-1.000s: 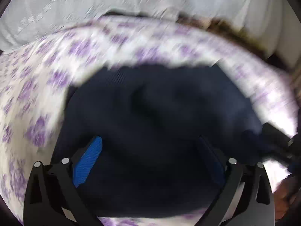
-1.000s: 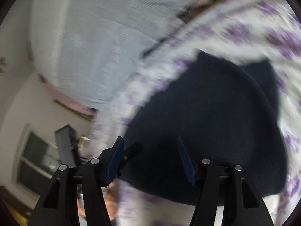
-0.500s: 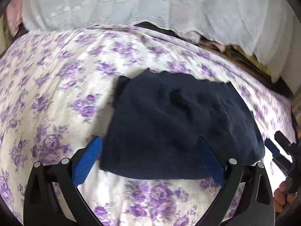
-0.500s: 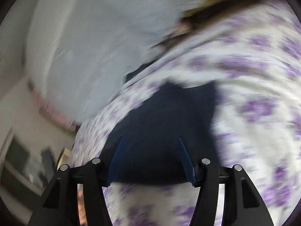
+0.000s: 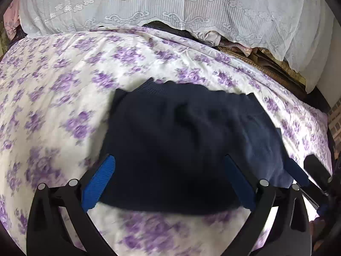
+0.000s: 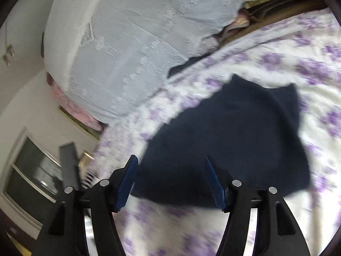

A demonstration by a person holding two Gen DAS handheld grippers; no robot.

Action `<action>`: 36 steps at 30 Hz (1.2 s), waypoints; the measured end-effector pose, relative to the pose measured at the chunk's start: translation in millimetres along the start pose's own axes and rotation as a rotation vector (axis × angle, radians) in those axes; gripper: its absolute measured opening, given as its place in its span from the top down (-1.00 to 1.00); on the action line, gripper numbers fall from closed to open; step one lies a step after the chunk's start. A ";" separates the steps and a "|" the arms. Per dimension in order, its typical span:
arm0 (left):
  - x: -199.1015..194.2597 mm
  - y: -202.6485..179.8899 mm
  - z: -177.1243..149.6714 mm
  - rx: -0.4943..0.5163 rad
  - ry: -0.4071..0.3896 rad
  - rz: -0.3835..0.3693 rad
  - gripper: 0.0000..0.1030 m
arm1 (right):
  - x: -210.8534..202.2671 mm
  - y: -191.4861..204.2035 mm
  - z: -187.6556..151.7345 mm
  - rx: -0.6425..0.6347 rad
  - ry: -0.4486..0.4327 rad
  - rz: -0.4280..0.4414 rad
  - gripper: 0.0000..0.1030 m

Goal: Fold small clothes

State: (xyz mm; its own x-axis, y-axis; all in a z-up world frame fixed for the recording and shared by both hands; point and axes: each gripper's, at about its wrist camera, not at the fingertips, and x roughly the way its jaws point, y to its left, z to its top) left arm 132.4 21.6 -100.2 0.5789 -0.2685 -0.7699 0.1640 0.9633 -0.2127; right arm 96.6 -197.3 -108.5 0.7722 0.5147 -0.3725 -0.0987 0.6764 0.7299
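Item: one dark navy knitted garment (image 5: 181, 149), folded into a compact rough rectangle and laid flat on a bed covered by a white sheet with purple flowers (image 5: 64, 98); in the left wrist view it is found at centre, its ribbed edge toward 12 o'clock. Left claw (image 5: 168, 183): released, its blue-padded fingers (image 5: 99, 183) spread wide over the garment's near edge toward 6 o'clock, nothing gripped; whether cloth is touched cannot be told. Right claw (image 6: 170, 183): likewise released, blue pads parted above the garment's near edge (image 6: 230, 145), nothing held; in the left wrist view it is seen at about 4 o'clock, beside the garment's right end (image 5: 298, 172). Surroundings: a white lace cloth (image 5: 170, 6) is draped over bedding at 12 o'clock beyond the sheet; a window (image 6: 32, 177) is recorded at 8 o'clock in the right wrist view.
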 end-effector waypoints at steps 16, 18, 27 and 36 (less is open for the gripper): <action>25.1 3.5 0.0 0.008 -0.056 0.118 -0.91 | 43.5 -10.7 6.6 0.064 0.069 -0.018 -0.48; 52.1 5.7 -3.5 0.023 0.040 0.176 -0.92 | 60.2 -31.8 -3.6 0.118 0.132 -0.048 -0.51; 17.9 3.5 -11.6 0.009 -0.038 0.089 -0.91 | 7.8 -14.1 -15.8 -0.005 0.011 -0.134 -0.45; -3.9 5.1 -47.2 -0.033 0.011 -0.050 -0.91 | -50.2 -17.4 -49.1 -0.102 -0.115 -0.338 -0.76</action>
State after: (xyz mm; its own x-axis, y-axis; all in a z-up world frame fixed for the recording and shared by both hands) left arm 93.3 27.8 -126.6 0.5621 -0.3164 -0.7641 0.1657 0.9483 -0.2707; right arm 28.7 -209.0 -130.7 0.8370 0.1945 -0.5115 0.1165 0.8499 0.5139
